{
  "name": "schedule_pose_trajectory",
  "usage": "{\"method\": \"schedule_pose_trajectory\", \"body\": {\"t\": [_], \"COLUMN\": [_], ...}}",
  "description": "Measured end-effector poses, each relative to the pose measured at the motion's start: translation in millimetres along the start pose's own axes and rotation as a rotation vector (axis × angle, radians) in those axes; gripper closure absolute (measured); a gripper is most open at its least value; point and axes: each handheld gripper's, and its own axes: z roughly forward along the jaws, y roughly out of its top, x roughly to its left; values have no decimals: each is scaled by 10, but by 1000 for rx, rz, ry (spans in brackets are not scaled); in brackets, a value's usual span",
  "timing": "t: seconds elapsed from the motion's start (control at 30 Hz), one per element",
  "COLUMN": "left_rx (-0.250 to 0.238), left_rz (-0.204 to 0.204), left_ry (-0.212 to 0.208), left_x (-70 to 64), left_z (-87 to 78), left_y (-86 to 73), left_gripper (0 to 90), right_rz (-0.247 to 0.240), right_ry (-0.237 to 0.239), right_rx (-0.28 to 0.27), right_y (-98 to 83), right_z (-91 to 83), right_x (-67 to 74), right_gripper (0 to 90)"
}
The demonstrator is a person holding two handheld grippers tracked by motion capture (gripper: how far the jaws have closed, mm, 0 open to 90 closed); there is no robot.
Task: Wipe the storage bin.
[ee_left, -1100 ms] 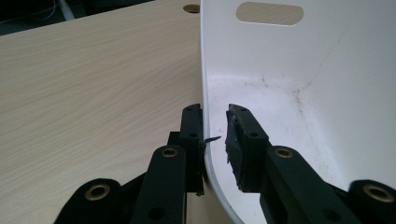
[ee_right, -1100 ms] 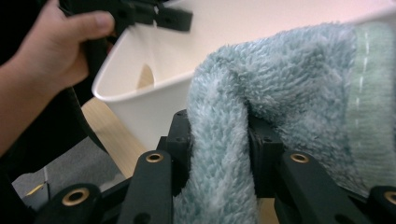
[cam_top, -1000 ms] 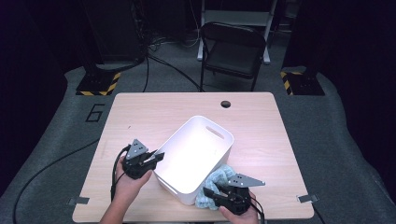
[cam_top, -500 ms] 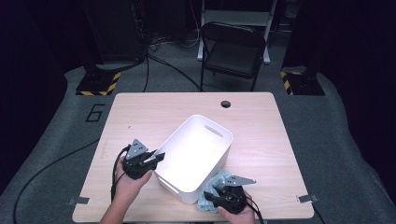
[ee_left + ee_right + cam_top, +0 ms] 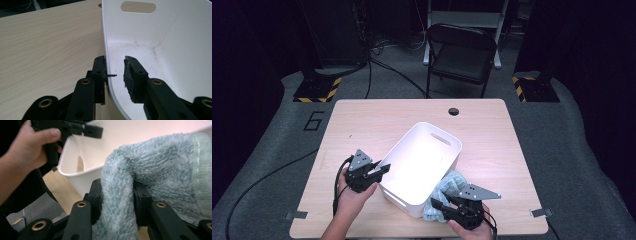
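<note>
Two tools work at a white plastic bin [image 5: 422, 167] that stands askew near the middle of the wooden counter [image 5: 377, 117], its cut-out handle slot on the far wall. The left tool [image 5: 383, 169] straddles the bin's near-left rim: in the left gripper view the outer pad lies against the outside of the wall, while the inner pad [image 5: 132, 75] stands clear of it inside the bin, so the jaws, which have just been opening, are released with the rim between them. The right tool [image 5: 438, 206] is clenched on a fluffy teal towel [image 5: 452, 184]; in the right gripper view both pads press into a thick fold of the towel [image 5: 120, 202], though the jaws have eased slightly. That towel is bunched just outside the bin's near-right corner, touching the wall, and the wall and rim stand between it and the bin's inside. The other hand [image 5: 27, 147] shows at the far rim in that view. Farther back, a round cable hole [image 5: 454, 111] sits near the counter's far edge, a black folding chair [image 5: 462, 57] stands beyond it on the grey floor, and yellow-and-black striped bases [image 5: 314, 92] flank the counter.
</note>
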Motion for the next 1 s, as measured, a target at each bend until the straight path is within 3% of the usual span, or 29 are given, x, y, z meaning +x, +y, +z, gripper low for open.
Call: {"method": "schedule_pose_trajectory", "body": {"t": [0.13, 0.23, 0.53, 0.77, 1.0], "left_rx": [1, 4, 0, -5, 1], "left_rz": [1, 7, -3, -8, -13], "left_ry": [6, 11, 21, 16, 17], "left_x": [-10, -15, -31, -24, -35], "left_z": [0, -3, -2, 1, 2], "left_y": [0, 1, -2, -8, -4], "left_gripper": [706, 714, 712, 687, 678], "right_rz": [-26, 6, 56, 114, 127], "right_ry": [-5, 13, -13, -17, -27], "right_rx": [-12, -12, 71, 198, 201], "right_y": [14, -25, -256, -458, -438], "right_z": [-7, 24, 211, 396, 383], "right_x": [25, -20, -172, -302, -284], "right_gripper": [658, 665, 666, 660, 656]}}
